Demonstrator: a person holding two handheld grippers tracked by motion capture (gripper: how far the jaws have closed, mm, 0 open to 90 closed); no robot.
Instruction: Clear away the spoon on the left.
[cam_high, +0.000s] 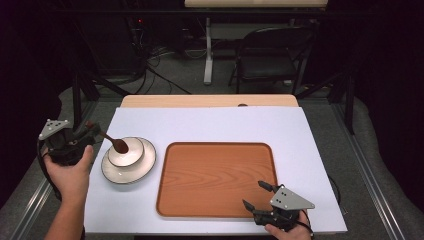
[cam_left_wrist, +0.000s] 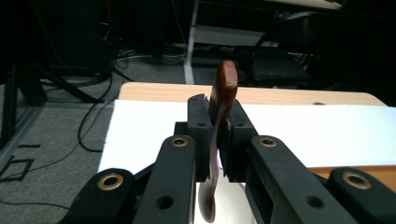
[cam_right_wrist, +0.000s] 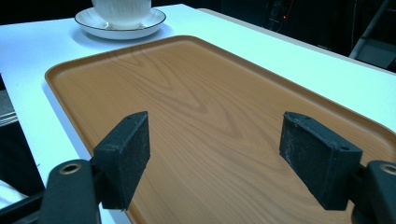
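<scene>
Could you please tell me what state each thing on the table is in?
Spoon: clamped by its handle in the left tongs, its bowl over the cup.
Cup: upright on the saucer.
Saucer: flat on the table.
Tray: empty.
Right tongs: open, holding nothing.

Bowl (cam_high: 126, 151) on plate (cam_high: 129, 167), left of tray (cam_high: 216, 180); spoon (cam_high: 116, 143) over bowl.

a dark brown wooden spoon (cam_high: 114, 141) sat between black jaws; beneath its tip, a white bowl (cam_high: 126, 152) on a dark-rimmed white plate (cam_high: 128, 170); beside, a wood-grain orange-brown tray (cam_high: 215, 180).
</scene>
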